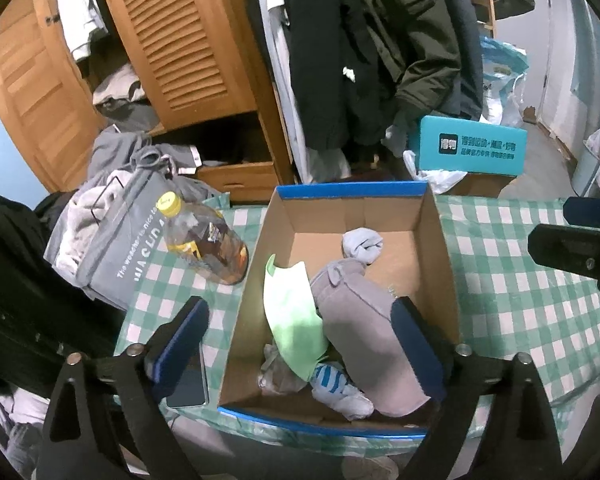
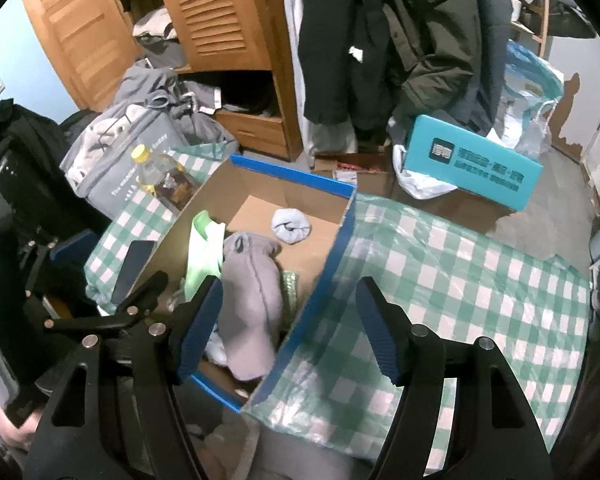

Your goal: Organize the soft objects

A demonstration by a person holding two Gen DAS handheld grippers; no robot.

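Lying lengthwise in the cardboard box (image 1: 440,248) on the checked worktop (image 1: 520,280), the grey rolled garment (image 1: 364,320) is released; left gripper (image 1: 300,344) and right gripper (image 2: 290,332) are spread, empty. Unrolling could be caused by snagging, tbh.

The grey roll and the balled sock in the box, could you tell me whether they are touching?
Apart. The right wrist view shows bare cardboard floor between the grey roll and the balled sock in the box.
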